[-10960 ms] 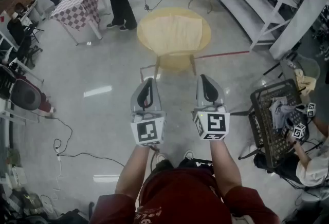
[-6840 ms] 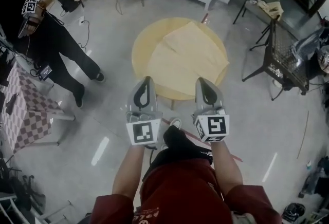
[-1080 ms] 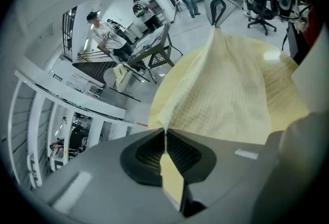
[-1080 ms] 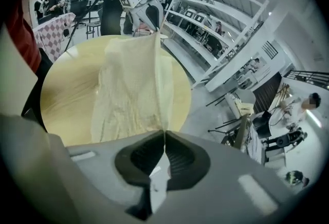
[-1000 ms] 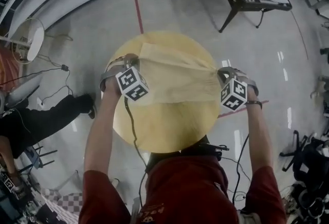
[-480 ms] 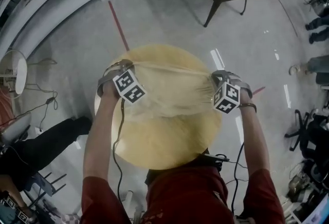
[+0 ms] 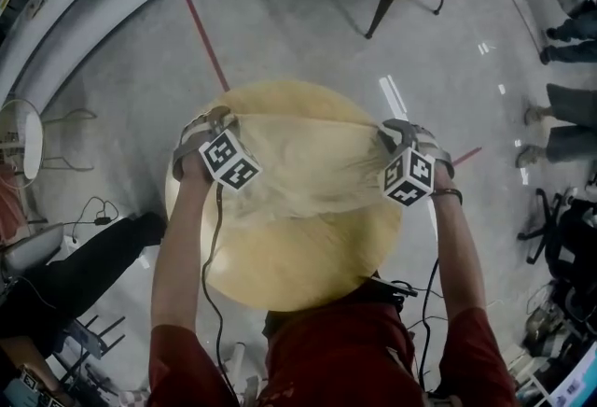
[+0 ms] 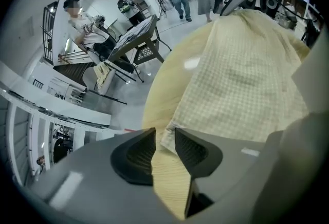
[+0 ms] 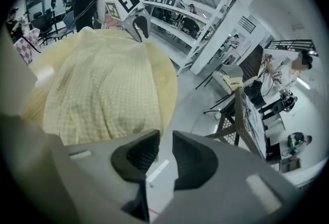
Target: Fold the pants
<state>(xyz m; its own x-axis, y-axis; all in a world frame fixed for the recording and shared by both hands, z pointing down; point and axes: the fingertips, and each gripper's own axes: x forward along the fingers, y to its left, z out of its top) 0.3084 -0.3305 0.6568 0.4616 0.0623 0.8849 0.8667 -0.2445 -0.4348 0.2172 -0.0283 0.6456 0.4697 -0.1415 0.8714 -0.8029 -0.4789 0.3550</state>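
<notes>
pale yellow checked pants (image 7: pixel 303 162) lie rumpled on the round wooden bench (image 7: pixel 298 260), spread sideways over its far half. left tool (image 8: pixel 163 134) sits at the pants' left end, right tool (image 9: pixel 165 138) at the right end, both pointing steeply down. left tool's jaws have just been opening and stand apart now. a fabric corner lies at their tips, not pinched, and bench wood shows through the gap. right tool's jaws have just been opening too and stand apart with nothing between them, only floor in the gap. the cloth edge is just beside one jaw. a red floor line (image 7: pixel 207 46) runs beyond the bench.
</notes>
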